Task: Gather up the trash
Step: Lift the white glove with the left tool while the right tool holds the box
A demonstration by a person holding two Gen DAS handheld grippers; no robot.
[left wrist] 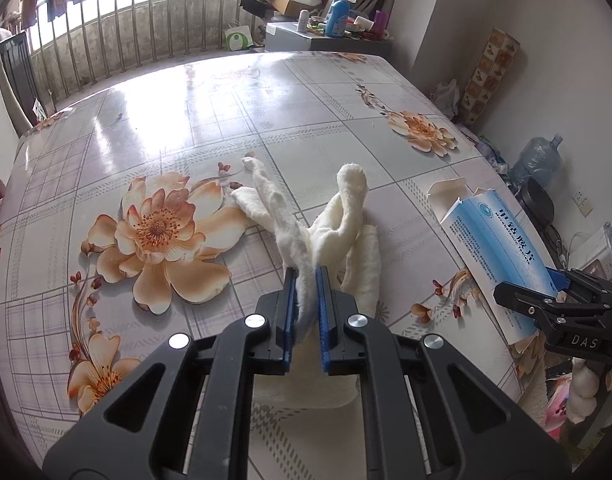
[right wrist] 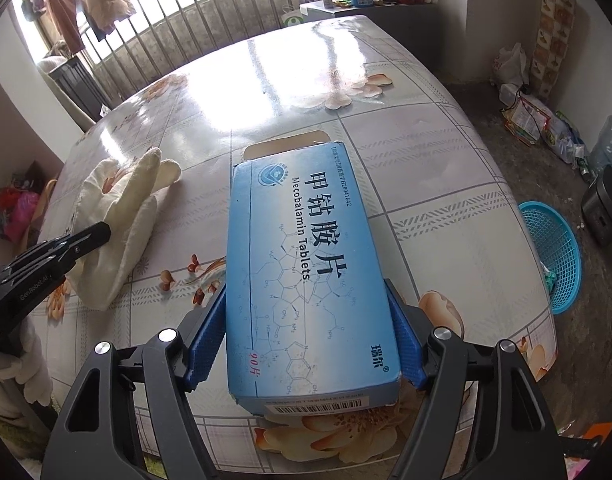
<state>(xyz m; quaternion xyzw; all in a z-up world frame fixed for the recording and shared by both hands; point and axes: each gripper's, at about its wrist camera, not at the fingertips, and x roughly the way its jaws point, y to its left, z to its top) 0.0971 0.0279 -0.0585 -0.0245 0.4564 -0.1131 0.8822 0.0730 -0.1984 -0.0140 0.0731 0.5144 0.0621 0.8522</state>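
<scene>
My right gripper [right wrist: 306,332] is clamped across the near end of the blue tablet box [right wrist: 306,272], lifted over the table [right wrist: 445,184], and since I hold only that end, the long open-flapped far end could swing or slip out as I carry it toward the blue basket [right wrist: 553,256] at about three o'clock on the floor. My left gripper [left wrist: 306,312] pinches a thin fold of the white cloth [left wrist: 345,208], which mostly rests on the table and could drag or pull free (it looks limp). I can't tell whether the box is empty, and the basket's inside is mostly hidden.
</scene>
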